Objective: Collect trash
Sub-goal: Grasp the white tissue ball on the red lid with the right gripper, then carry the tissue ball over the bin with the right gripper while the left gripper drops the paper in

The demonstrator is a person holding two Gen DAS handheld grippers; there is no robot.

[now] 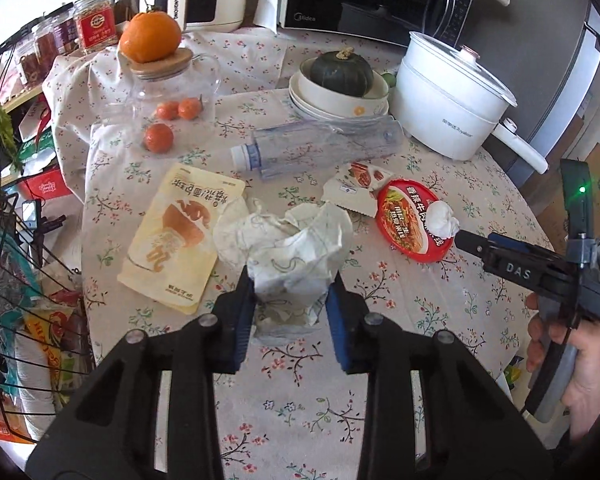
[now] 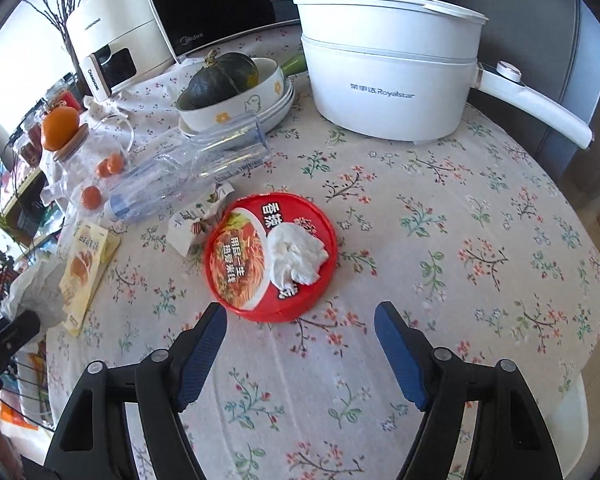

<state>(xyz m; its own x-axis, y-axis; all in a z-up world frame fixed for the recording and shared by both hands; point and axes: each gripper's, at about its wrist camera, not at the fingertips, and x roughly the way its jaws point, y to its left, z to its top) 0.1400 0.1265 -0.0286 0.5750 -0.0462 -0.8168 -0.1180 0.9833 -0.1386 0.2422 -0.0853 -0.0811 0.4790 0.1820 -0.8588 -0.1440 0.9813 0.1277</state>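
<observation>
Bare cloth right of lid; pot behind.

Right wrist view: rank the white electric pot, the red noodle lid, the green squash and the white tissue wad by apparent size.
1. white electric pot
2. red noodle lid
3. green squash, though it sits farther back
4. white tissue wad

The left gripper was clamped shut on something; the right gripper stood open, angled downward.
</observation>
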